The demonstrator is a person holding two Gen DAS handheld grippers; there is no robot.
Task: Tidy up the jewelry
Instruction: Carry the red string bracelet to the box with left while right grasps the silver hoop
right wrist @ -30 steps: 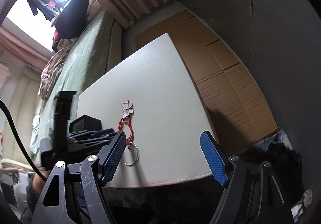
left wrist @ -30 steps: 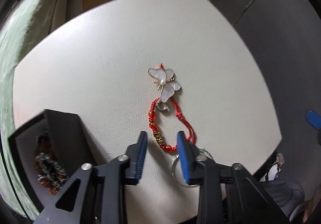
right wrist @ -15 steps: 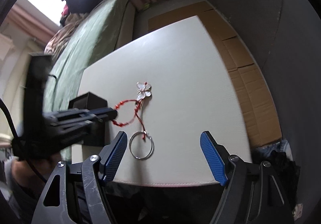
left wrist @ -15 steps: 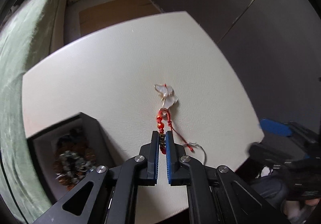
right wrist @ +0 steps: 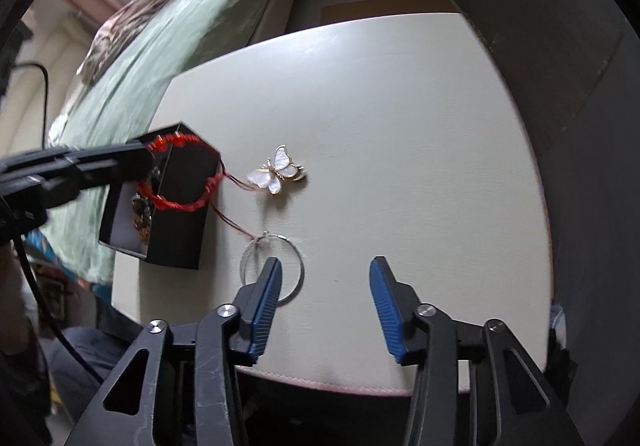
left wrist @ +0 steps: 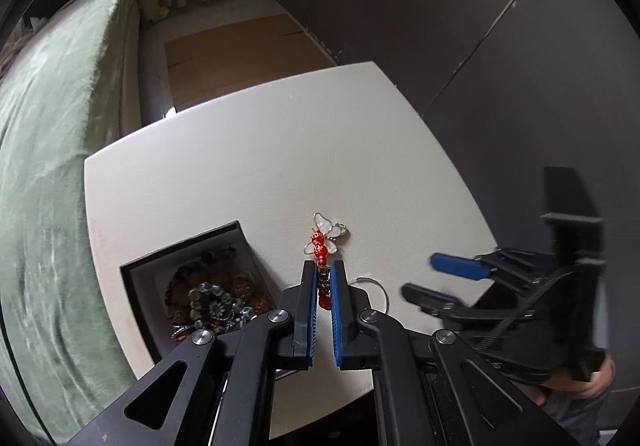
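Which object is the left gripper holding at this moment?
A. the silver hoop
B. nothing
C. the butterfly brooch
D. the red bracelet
D: the left gripper is shut on the red bracelet, which hangs lifted beside the black box, while the butterfly brooch and silver hoop lie on the table.

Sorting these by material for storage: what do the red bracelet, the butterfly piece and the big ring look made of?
Red bracelet: knotted cord with red and gold-coloured beads, matte weave; held in the left gripper. Butterfly piece: glossy white wings, probably shell or enamel, edged in gold-toned metal. Big ring: thin silvery wire hoop, likely metal, with bright glints.
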